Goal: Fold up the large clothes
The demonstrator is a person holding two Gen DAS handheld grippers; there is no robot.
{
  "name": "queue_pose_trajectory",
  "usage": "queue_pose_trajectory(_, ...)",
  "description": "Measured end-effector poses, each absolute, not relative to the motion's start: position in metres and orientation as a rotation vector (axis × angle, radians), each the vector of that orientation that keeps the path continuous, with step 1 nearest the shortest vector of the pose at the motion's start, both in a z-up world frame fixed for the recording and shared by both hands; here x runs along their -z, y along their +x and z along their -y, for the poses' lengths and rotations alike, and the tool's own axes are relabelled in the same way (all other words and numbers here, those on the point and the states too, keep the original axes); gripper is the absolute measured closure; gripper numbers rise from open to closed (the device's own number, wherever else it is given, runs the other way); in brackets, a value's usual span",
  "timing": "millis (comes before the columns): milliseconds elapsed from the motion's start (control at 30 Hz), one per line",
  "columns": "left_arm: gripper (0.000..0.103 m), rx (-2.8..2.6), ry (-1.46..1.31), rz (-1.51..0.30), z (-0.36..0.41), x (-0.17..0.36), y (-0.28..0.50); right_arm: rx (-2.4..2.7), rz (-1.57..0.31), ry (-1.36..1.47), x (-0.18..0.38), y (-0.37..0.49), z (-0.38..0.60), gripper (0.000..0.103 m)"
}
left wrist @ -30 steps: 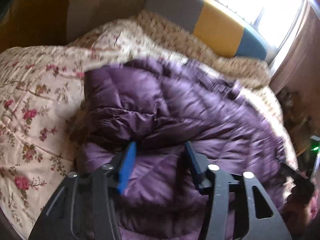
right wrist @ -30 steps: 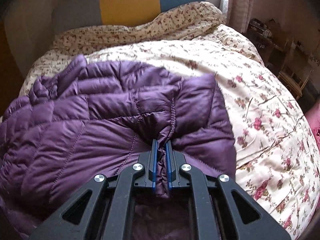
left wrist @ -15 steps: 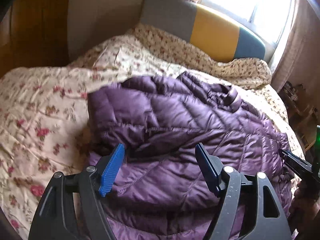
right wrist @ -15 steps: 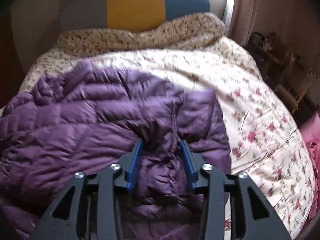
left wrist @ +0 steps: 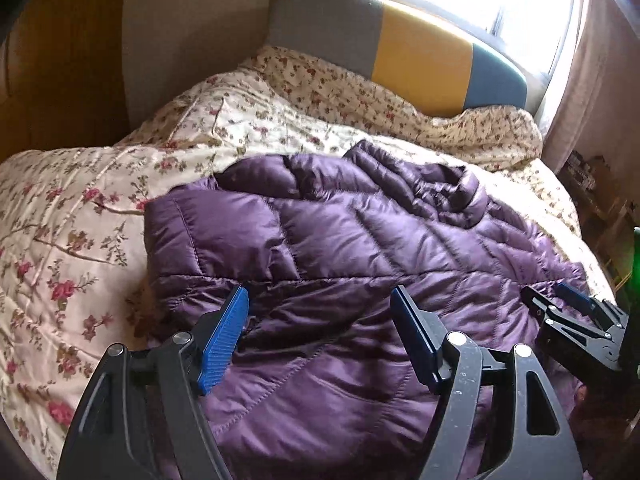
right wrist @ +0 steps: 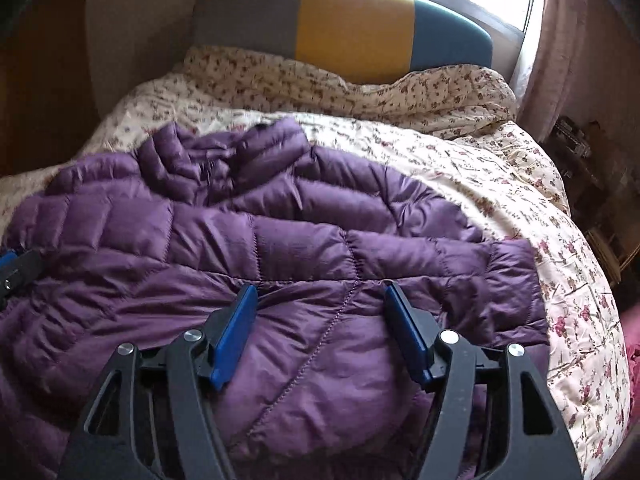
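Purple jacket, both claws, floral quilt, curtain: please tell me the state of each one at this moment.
Purple jacket: lying on the bed, partly folded, puffy and wrinkled, not held.
Left claw: open, above the jacket, holding nothing.
Right claw: open, above the jacket, holding nothing.
Floral quilt: spread over the bed, rumpled near the headboard.
Curtain: hanging at the side of the window, which is uncovered.

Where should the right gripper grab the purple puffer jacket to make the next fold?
Probably the outer edge of the purple puffer jacket, coming from the right gripper's right over the floral quilt. That edge lies free and thick enough to pinch; the puffed middle is too broad for the open jaws.
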State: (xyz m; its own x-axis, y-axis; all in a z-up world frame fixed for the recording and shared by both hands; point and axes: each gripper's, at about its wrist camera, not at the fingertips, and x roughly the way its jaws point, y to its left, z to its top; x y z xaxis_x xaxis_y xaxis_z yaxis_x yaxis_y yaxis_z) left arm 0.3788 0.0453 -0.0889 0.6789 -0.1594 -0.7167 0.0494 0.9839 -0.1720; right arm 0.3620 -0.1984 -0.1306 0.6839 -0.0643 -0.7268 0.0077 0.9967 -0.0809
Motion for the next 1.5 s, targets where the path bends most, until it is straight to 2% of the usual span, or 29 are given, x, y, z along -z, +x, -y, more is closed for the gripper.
queue_pose_trajectory(200,0.03,0.138,-0.145,-0.86,-0.049,0.114,0.388,0.024,-0.84,-0.077,0.152,0.37,0.199,0.034)
queue_pose_trajectory(533,0.03,0.139,-0.157,-0.86,-0.05,0.123,0.392,-0.003,-0.839,-0.037,0.162,0.372,0.204,0.034)
queue_pose_trajectory(633,0.025,0.147,-0.149,-0.867,-0.048,0.118,0.391,-0.001,-0.845,-0.046,0.156,0.373,0.203,0.033)
queue_pose_trajectory(667,0.024,0.143,-0.145,-0.874,-0.048,0.115,0.391,-0.005,-0.847,-0.054,0.152,0.372,0.203,0.031)
queue_pose_trajectory(700,0.022,0.137,-0.141,-0.879,-0.048,0.111,0.388,-0.012,-0.851,-0.059,0.148,0.37,0.204,0.023)
queue_pose_trajectory(767,0.017,0.135,-0.142,-0.857,-0.05,0.1,0.374,-0.021,-0.842,-0.056,0.138,0.363,0.209,0.013)
queue_pose_trajectory(1100,0.016,0.163,-0.174,-0.833,-0.08,0.083,0.288,-0.061,-0.881,-0.08,0.123,0.298,0.237,0.009)
queue_pose_trajectory(1500,0.016,0.132,-0.238,-0.864,-0.13,0.094,0.189,-0.043,-1.016,-0.099,0.151,0.195,0.284,0.009)
